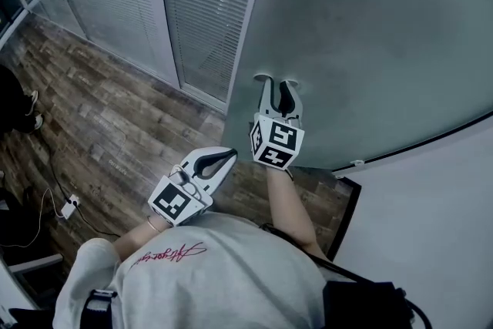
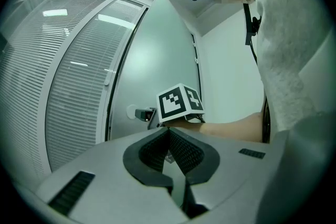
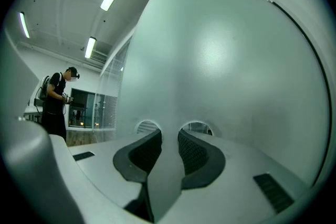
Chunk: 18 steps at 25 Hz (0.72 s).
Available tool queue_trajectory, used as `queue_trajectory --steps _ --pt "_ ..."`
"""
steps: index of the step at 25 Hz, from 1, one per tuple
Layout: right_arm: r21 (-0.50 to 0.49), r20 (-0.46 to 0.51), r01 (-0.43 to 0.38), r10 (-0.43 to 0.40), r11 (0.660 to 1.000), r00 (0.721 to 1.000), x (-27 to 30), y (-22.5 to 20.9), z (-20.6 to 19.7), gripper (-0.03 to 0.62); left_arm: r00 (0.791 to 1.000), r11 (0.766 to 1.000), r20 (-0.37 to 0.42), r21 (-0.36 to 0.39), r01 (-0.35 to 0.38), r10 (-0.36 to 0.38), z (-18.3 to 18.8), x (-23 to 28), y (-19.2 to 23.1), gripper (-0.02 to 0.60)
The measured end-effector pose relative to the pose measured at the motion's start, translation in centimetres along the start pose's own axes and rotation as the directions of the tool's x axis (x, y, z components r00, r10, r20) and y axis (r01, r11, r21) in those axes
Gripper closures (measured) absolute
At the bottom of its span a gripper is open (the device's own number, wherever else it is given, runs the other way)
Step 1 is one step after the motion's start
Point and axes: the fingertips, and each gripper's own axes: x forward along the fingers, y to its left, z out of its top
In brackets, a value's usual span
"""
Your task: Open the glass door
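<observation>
The frosted glass door (image 1: 370, 35) fills the upper right of the head view, its free edge running down beside the blinds. My right gripper (image 1: 276, 81) points level at the pane with both fingertips against the glass. Its jaws stand apart with nothing between them, and the right gripper view shows only frosted glass (image 3: 220, 60) ahead of the gripper (image 3: 169, 132). My left gripper (image 1: 231, 154) hangs back near my body, shut and empty. In the left gripper view, past the gripper (image 2: 168, 129), the door's lever handle (image 2: 143, 114) sticks out just left of the right gripper's marker cube (image 2: 179, 102).
Glass partitions with blinds (image 1: 192, 4) stand left of the door over a wood floor (image 1: 115, 119). A white wall (image 1: 431, 227) and a dark frame (image 1: 347, 212) lie to the right. A power strip with cables (image 1: 69, 206) lies on the floor. A person (image 3: 55, 97) stands far off.
</observation>
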Motion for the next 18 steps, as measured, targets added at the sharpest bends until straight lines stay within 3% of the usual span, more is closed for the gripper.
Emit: queue_trajectory --steps 11,18 --pt "-0.012 0.007 -0.077 0.077 0.997 0.997 -5.4 1.9 0.3 0.485 0.994 0.994 0.014 0.005 -0.108 0.108 -0.3 -3.9 -3.4 0.569" --pt "-0.013 0.006 -0.094 0.094 0.995 0.996 -9.0 2.8 0.2 0.485 0.994 0.994 0.043 0.028 -0.102 0.101 0.9 -5.8 -4.8 0.569"
